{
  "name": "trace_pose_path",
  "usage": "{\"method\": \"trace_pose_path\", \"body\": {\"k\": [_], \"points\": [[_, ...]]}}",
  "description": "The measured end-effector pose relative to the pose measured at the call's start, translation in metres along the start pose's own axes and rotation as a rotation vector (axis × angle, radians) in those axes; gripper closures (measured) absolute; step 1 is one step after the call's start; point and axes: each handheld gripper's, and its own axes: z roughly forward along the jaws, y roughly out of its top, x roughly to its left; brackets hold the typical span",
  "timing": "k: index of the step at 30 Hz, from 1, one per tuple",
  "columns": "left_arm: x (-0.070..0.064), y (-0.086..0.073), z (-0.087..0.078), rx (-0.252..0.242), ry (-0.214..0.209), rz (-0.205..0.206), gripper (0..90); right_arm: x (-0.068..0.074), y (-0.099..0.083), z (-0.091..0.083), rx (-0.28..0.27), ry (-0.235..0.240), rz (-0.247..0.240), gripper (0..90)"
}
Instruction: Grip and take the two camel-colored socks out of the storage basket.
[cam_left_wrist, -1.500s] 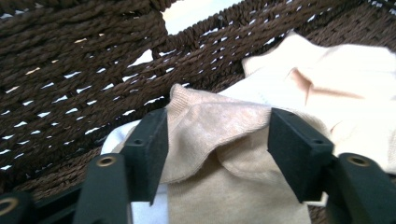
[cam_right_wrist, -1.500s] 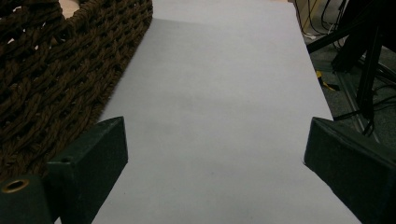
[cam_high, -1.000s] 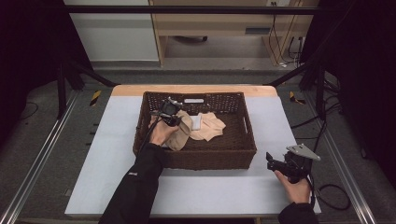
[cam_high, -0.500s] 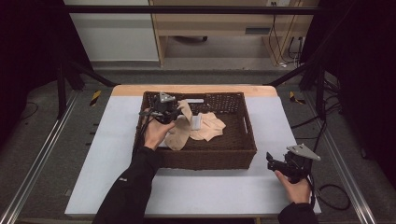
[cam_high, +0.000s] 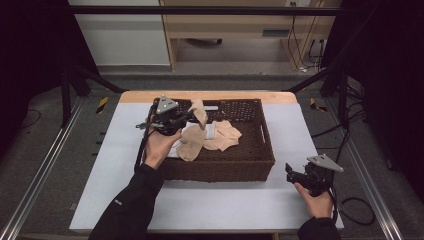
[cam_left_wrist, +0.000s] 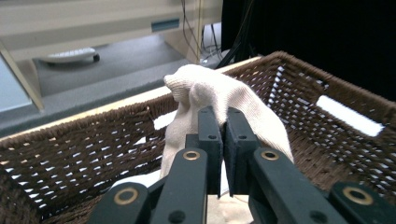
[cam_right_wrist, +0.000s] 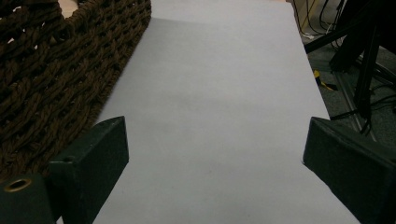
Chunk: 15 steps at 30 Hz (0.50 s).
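A dark woven basket (cam_high: 252, 162) stands in the middle of the white table. My left gripper (cam_high: 192, 116) is raised over the basket's left part, shut on a cream sock (cam_high: 199, 111) that hangs from its jaws. In the left gripper view the sock (cam_left_wrist: 205, 91) bulges above the closed gripper (cam_left_wrist: 223, 122), with the basket wall (cam_left_wrist: 70, 149) behind it. More beige socks (cam_high: 222, 136) and a white one (cam_high: 210, 131) lie on the basket floor. My right gripper (cam_high: 290, 173) rests open at the table's front right, near the basket's corner (cam_right_wrist: 51, 79); between its jaws lies bare table (cam_right_wrist: 210, 116).
The table's far edge is a wooden strip (cam_high: 210, 95). Metal rails (cam_high: 40, 180) run along both sides of the table, and cables (cam_high: 350, 205) lie on the floor at the right. A wooden shelf unit (cam_high: 240, 30) stands behind the table.
My left gripper has risen from the basket floor, lifting one cream sock clear of the pile. The right gripper has stayed in place.
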Motion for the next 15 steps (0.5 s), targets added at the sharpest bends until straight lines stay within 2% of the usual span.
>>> {"method": "trace_pose_path", "body": {"k": [7, 8, 9, 15], "points": [[-0.010, 0.004, -0.032, -0.061, -0.044, 0.009, 85.9, 0.000, 0.000, 0.000, 0.005, -0.001, 0.002, 7.1], [-0.012, 0.003, -0.041, -0.071, -0.051, 0.012, 85.9, 0.000, 0.000, -0.001, 0.007, -0.001, 0.005, 7.1], [-0.012, 0.003, -0.041, -0.071, -0.051, 0.012, 85.9, 0.000, 0.000, -0.001, 0.007, -0.002, 0.004, 7.0], [-0.019, -0.001, -0.064, -0.099, -0.070, 0.024, 85.9, 0.001, 0.000, -0.002, 0.009, -0.005, 0.000, 7.1]]}}
